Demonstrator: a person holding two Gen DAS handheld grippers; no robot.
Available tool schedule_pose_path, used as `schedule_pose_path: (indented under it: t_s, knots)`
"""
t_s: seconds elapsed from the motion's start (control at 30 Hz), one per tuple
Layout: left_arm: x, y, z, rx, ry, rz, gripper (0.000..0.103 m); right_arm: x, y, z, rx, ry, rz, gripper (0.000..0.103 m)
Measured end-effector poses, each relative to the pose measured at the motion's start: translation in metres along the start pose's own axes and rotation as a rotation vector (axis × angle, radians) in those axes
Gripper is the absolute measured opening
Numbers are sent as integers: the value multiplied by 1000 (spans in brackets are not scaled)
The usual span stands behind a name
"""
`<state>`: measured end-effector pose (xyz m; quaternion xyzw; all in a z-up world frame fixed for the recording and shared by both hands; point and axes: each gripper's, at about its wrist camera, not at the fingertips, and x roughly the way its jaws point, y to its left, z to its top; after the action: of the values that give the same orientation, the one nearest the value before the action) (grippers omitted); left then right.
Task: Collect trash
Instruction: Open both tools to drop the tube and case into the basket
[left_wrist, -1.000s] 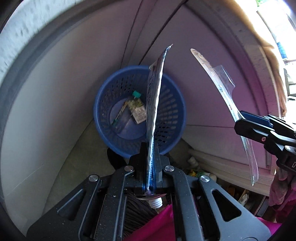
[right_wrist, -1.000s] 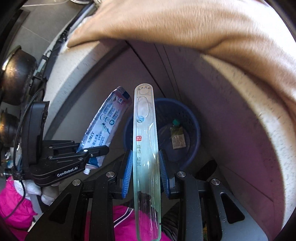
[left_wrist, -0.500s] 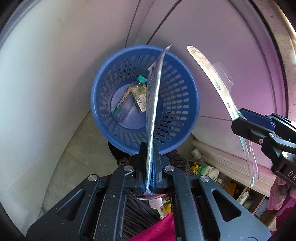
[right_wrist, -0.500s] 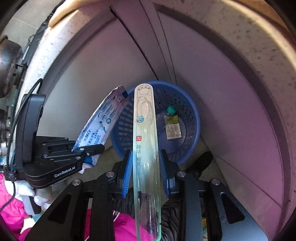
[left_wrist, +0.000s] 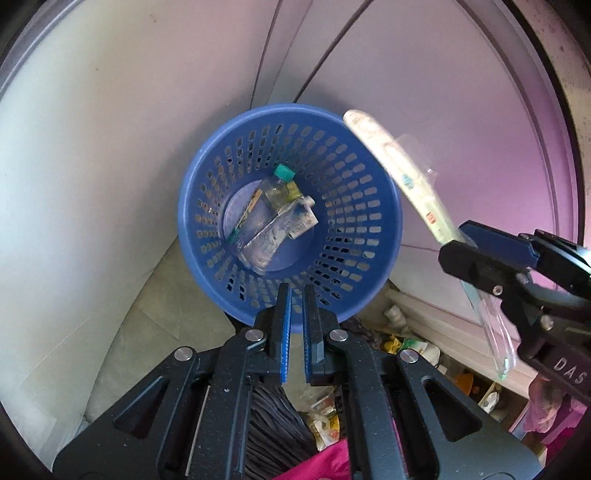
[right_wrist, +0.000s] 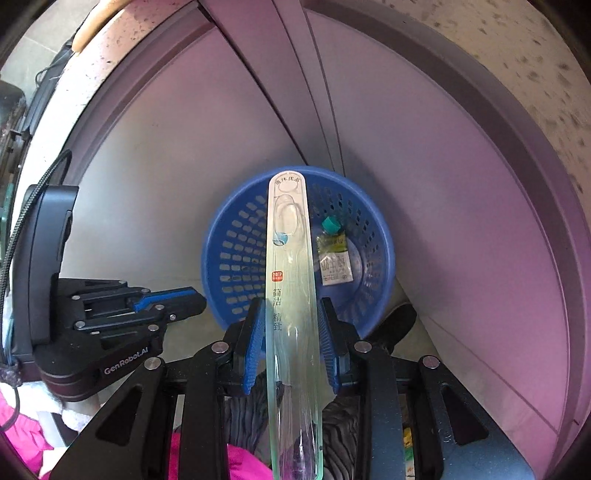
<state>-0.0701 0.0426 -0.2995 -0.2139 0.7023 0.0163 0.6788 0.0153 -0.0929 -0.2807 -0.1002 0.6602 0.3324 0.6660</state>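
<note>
A blue perforated basket stands on the floor below me, also in the right wrist view. Inside lie a small bottle with a green cap, a flattened toothpaste tube and a thin wrapper. My left gripper is open by a narrow gap and empty, just above the basket's near rim. My right gripper is shut on a clear toothbrush package, held upright over the basket; it shows at the right of the left wrist view.
Pale cabinet panels curve behind and beside the basket. A low shelf with small packets sits at the lower right. A dark mop head and pink cloth lie below my grippers.
My left gripper opened and let go of the toothpaste tube, which now lies in the basket. Both grippers moved closer over the basket. The right gripper still holds the toothbrush package.
</note>
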Motion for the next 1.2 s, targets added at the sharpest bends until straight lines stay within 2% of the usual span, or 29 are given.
schedule_pose_path:
  t_s: [0.07,0.2,0.33,0.43,0.5,0.63,0.73,0.8,1.0,1.2]
  knots:
    - [-2,1,2,-2,-4,1,2,0,3,0,-15,-4,-17,28]
    - [-8,2,1,-7,-11,7,9,1,12,-1,-19,-8,-36,48]
    - [-14,2,2,-13,-19,10,11,-1,11,-3,-22,-10,-35,48]
    - [-16,2,1,-12,-28,15,20,-3,12,-4,-26,-13,-36,49]
    - [-21,1,2,-9,-37,19,30,-8,11,-2,-27,-17,-31,49]
    - [-27,2,3,-2,-55,31,33,-17,8,3,-30,-28,-19,49]
    - [-33,4,5,1,-67,36,40,-26,8,4,-37,-44,-8,53]
    - [-41,3,5,10,-83,46,50,-34,10,2,-45,-60,-3,57]
    - [-67,-6,3,50,-147,86,58,-60,11,0,-62,-110,19,61]
    - [-103,-15,3,57,-224,99,58,-103,4,-2,-76,-183,49,64]
